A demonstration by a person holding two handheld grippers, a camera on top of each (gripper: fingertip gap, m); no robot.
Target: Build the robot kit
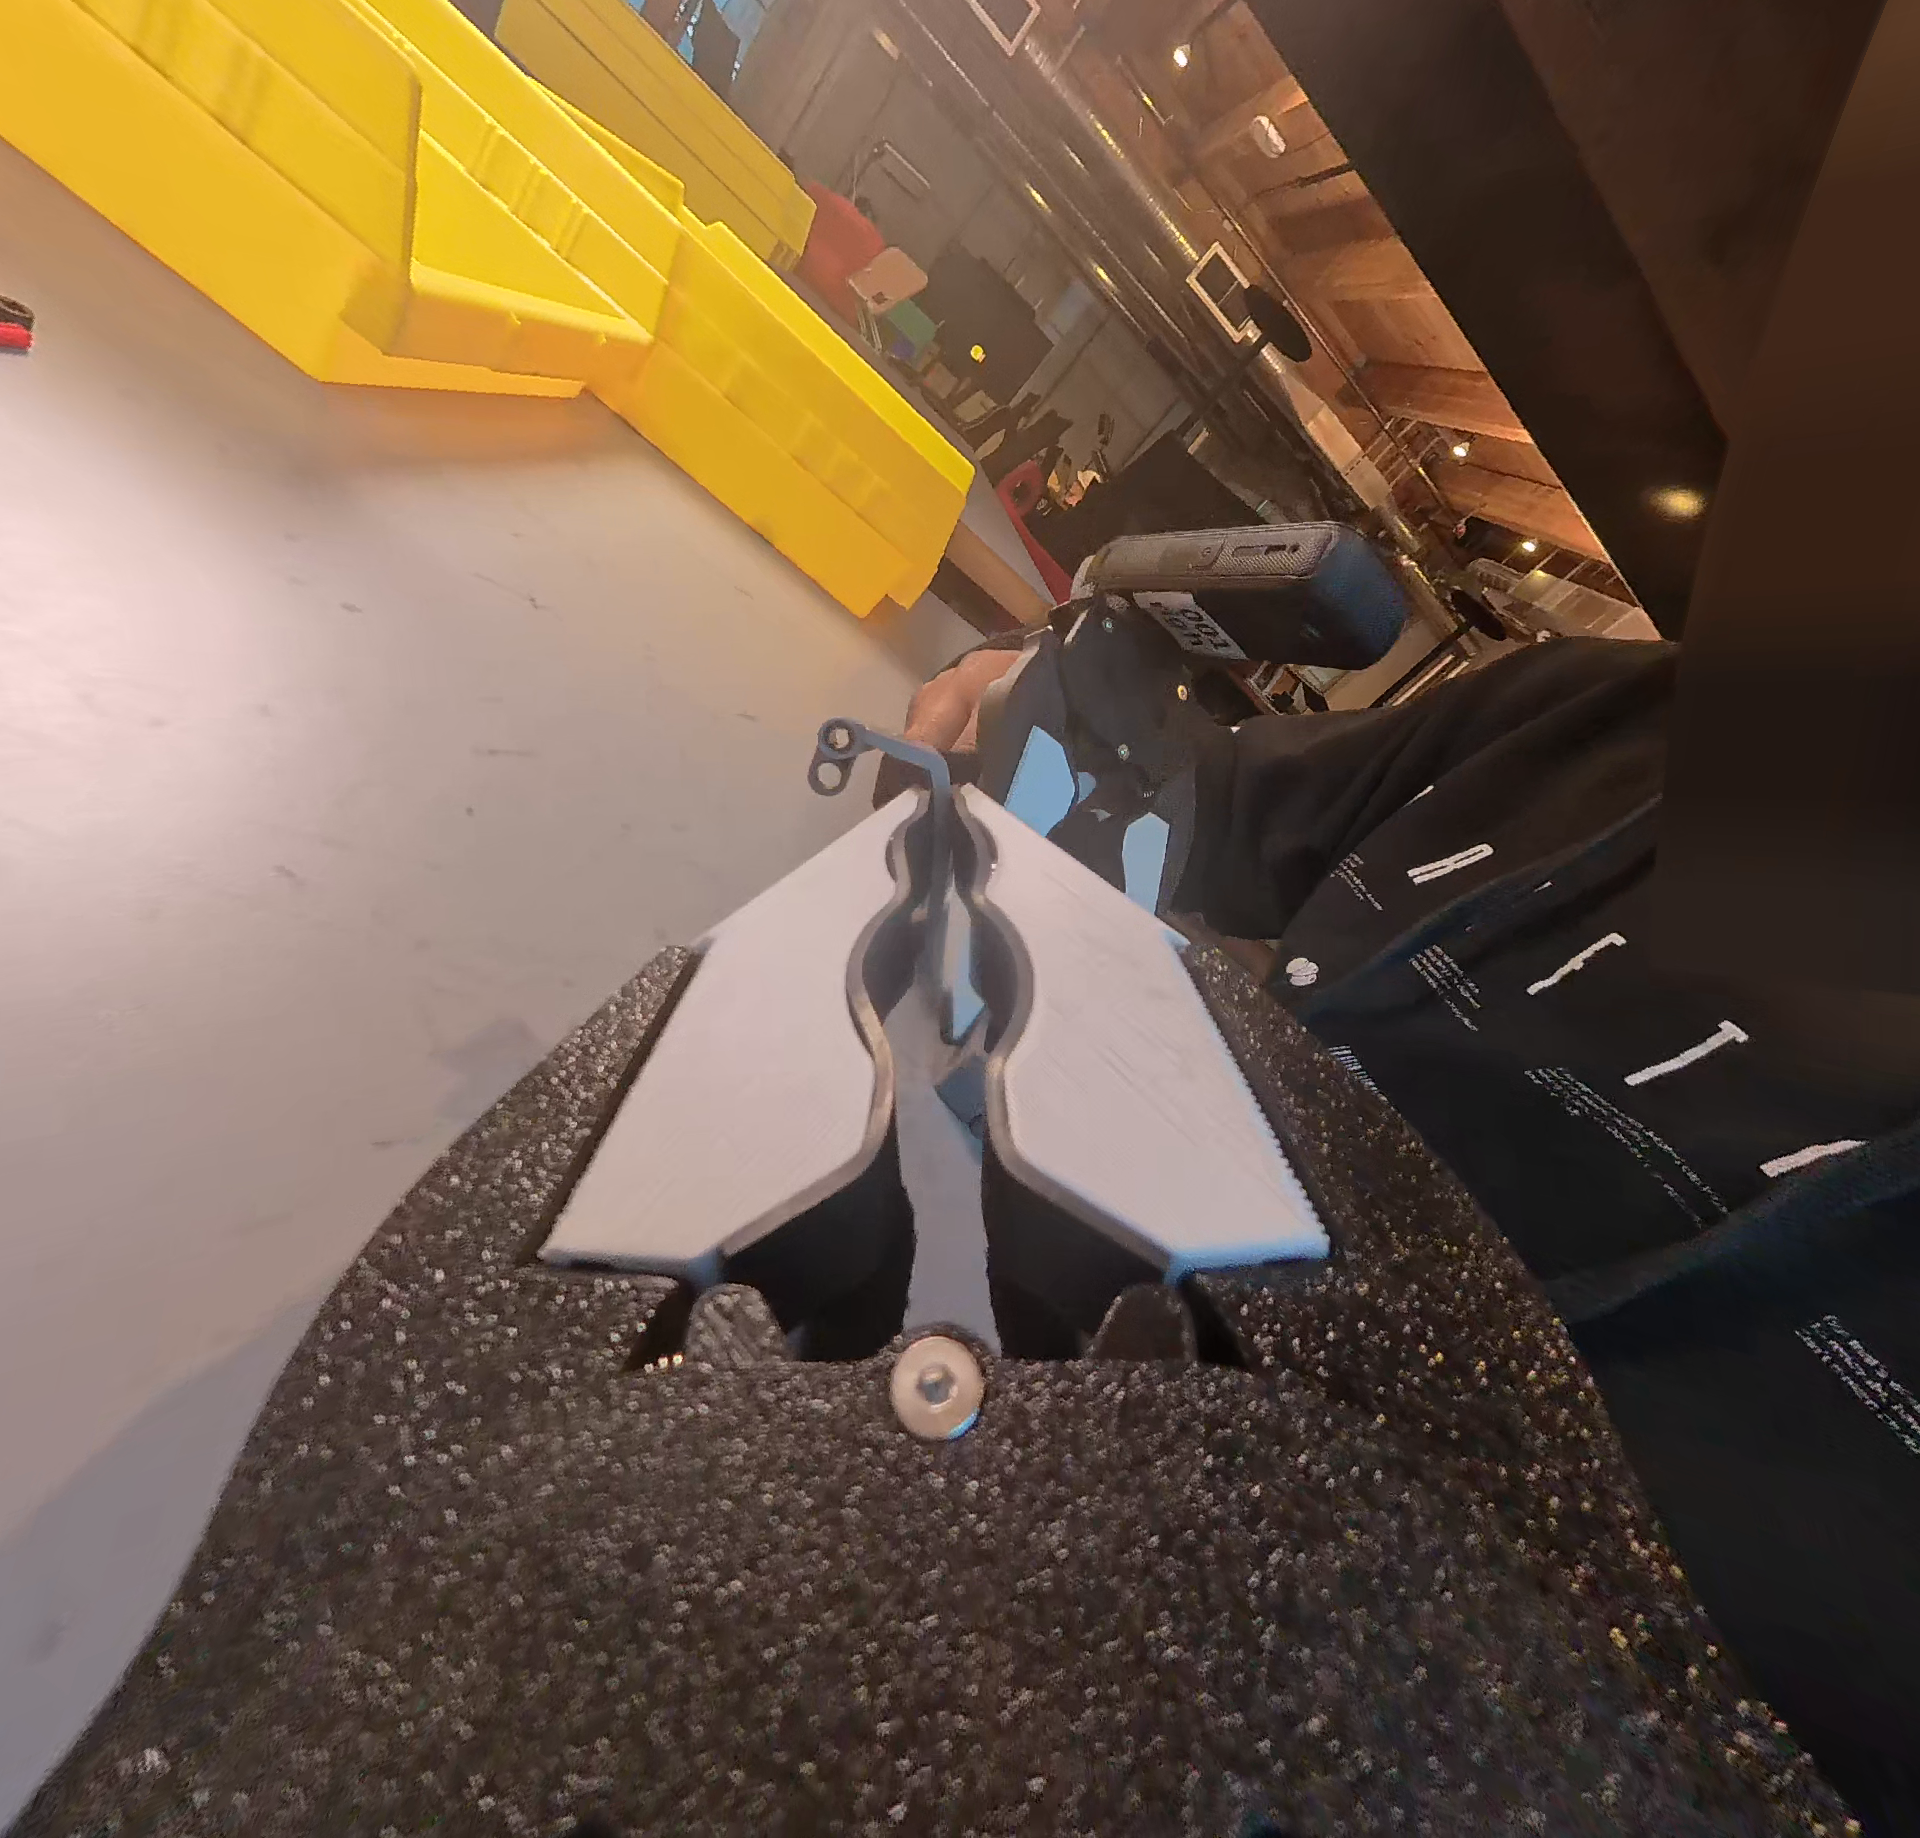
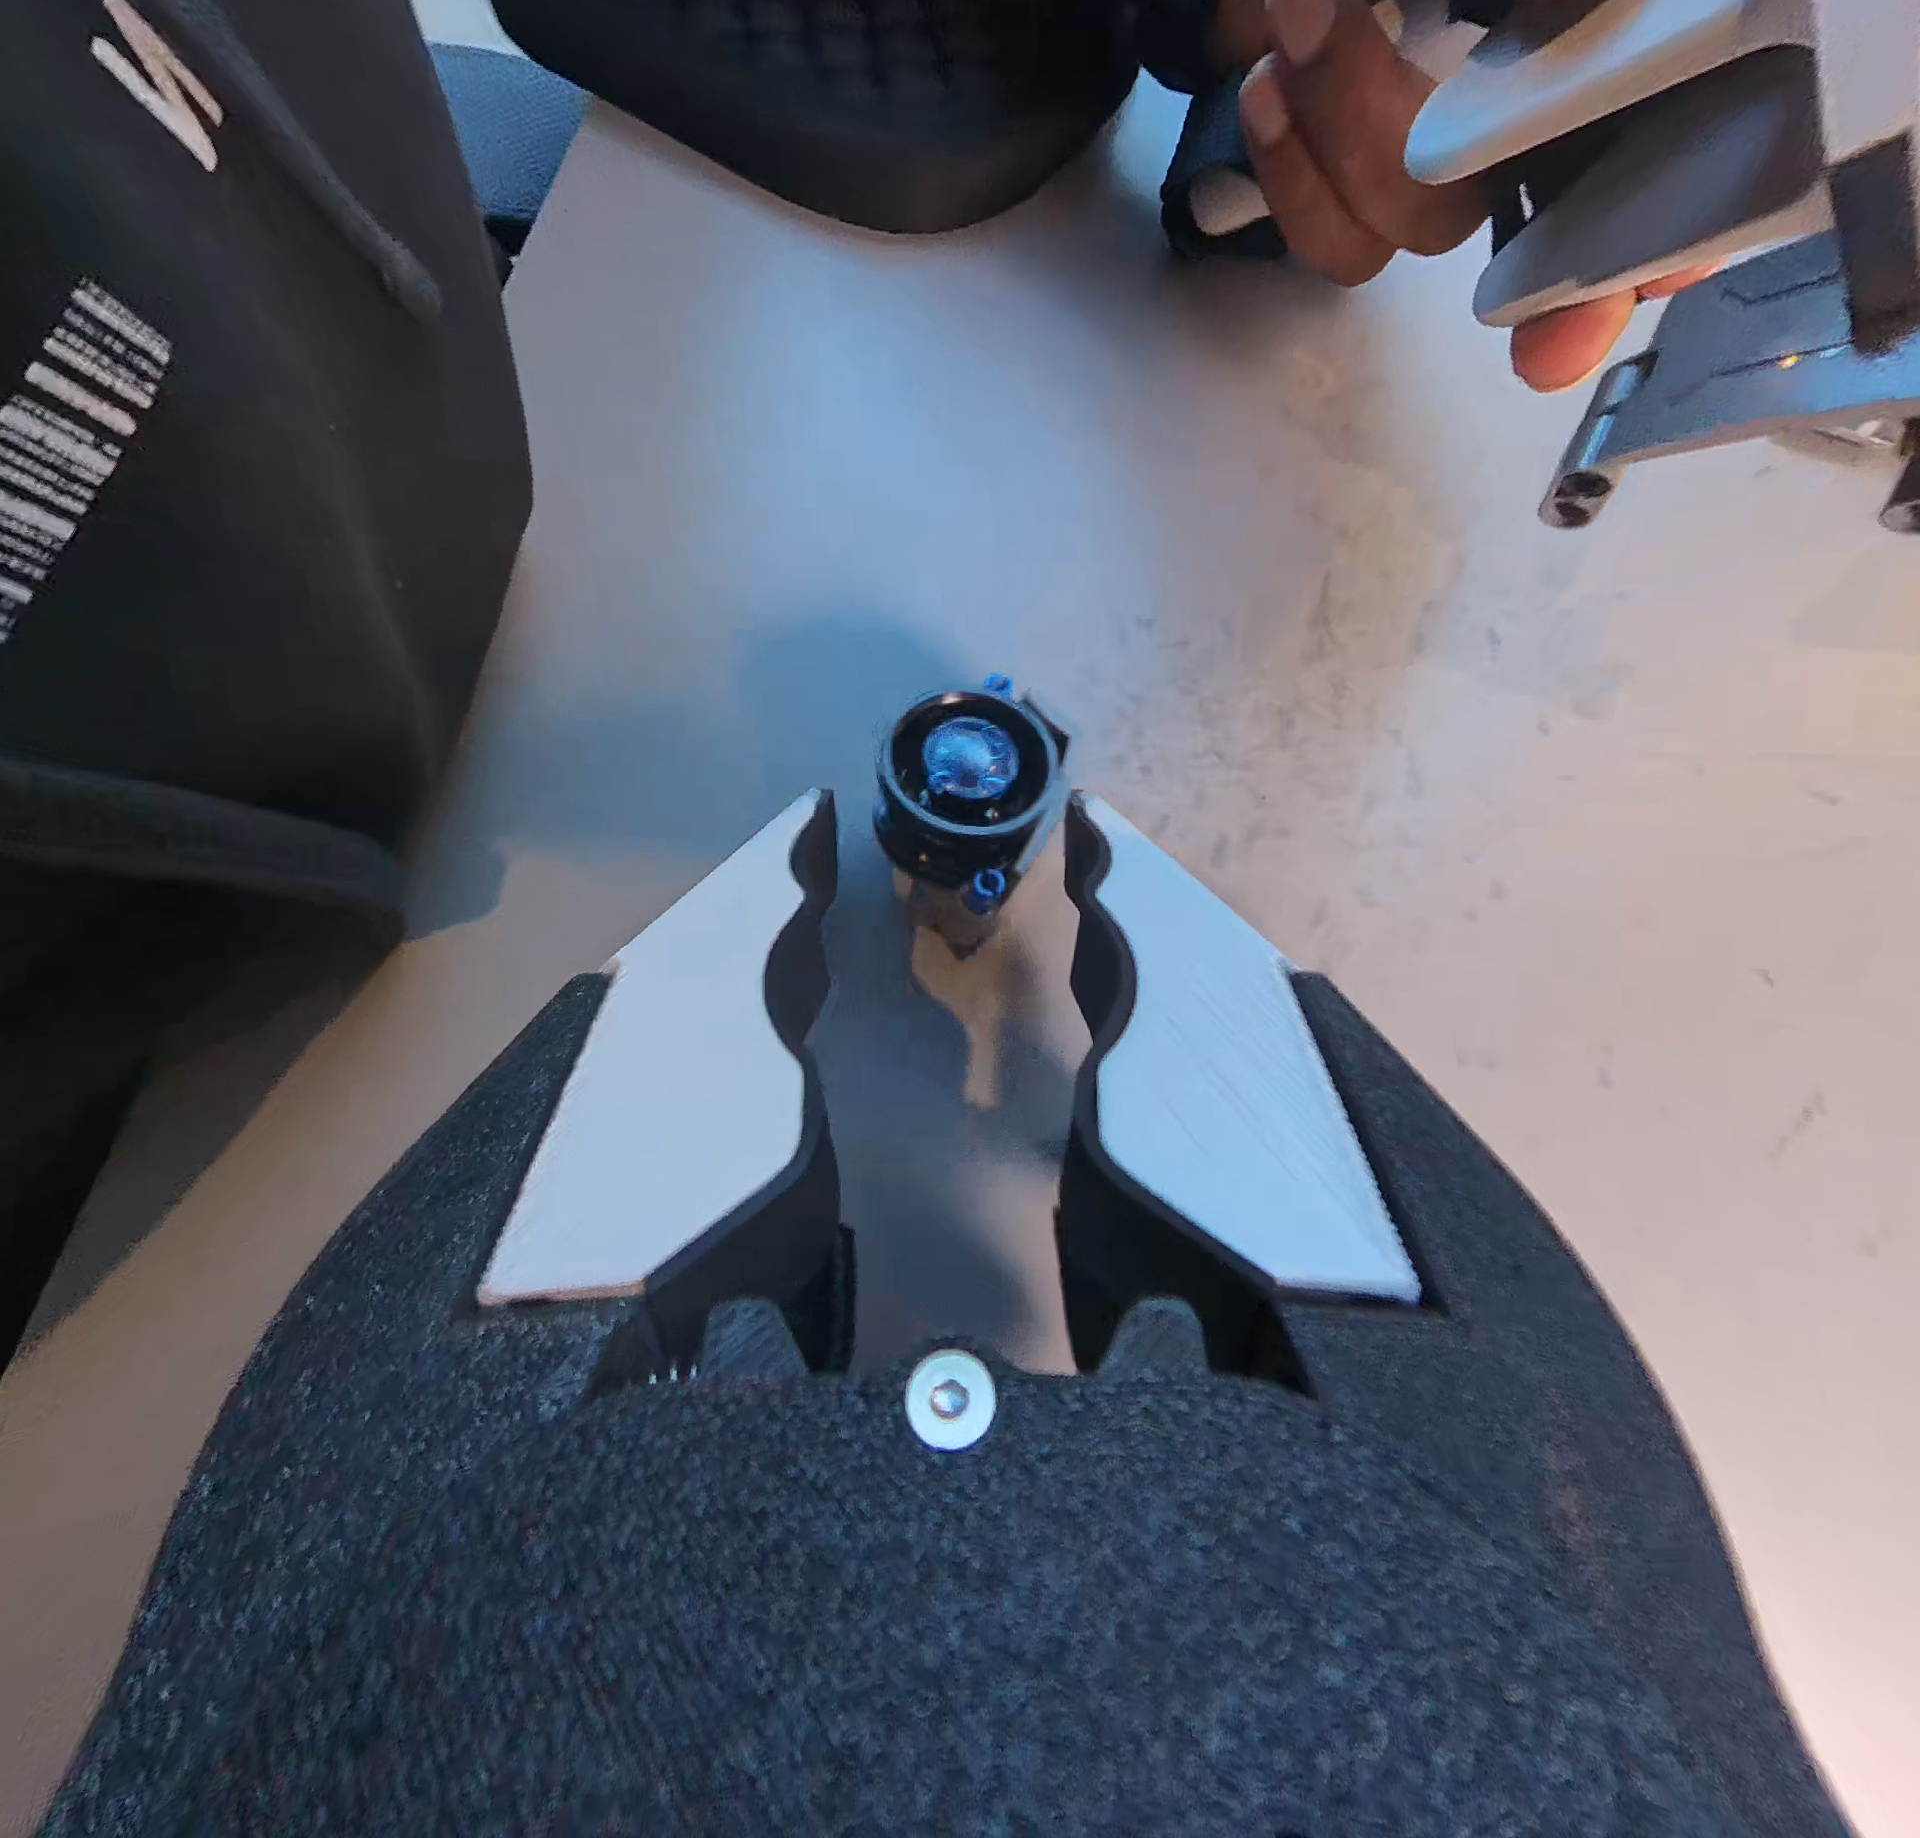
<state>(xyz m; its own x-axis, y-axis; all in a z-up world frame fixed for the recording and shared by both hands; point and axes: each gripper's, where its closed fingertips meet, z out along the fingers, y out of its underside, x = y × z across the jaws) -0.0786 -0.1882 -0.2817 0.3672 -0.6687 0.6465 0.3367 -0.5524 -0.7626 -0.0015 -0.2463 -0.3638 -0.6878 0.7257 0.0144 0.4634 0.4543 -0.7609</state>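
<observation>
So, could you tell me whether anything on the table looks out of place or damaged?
Nothing looks damaged or spilled. The left claw is shut on a thin bent metal bracket; the right claw is open around a small black lens part standing on the scuffed white table.

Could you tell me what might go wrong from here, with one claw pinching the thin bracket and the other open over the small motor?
1. The left claw holds the bracket only by its thin stem at the fingertips; it could twist or slip out.
2. The motor stands just past the open right claw, not between the fingers; closing now might knock it over.
3. The sleeve lies close beside the right claw and could snag.
</observation>
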